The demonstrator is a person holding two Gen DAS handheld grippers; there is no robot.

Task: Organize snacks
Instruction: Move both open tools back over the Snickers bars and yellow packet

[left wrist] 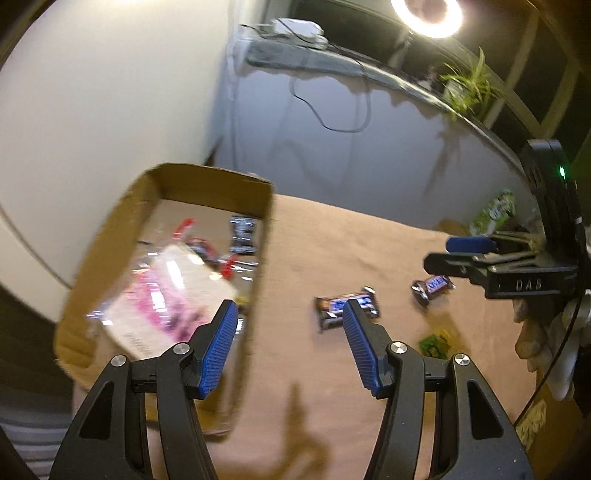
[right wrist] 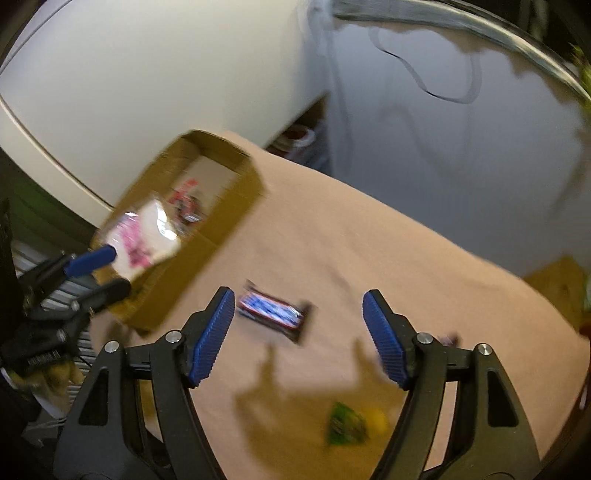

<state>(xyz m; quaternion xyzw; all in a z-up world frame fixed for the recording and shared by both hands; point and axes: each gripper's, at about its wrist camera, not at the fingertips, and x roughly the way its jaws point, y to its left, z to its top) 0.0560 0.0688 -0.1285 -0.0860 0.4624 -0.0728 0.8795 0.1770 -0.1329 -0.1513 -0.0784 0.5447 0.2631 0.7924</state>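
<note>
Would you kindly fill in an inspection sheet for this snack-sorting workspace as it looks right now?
Surface: tan cloth covers the table.
Job's things: cardboard box holds a pink-and-white packet and small dark wrappers; two Snickers bars and a green packet lie on the cloth outside the box.
Clutter: green pack at the far edge.
Grippers: left tool open, empty; right tool open, empty, above a Snickers bar.
Cables: black cable hanging down the wall.
Surroundings: ring light, potted plant on a ledge.
</note>
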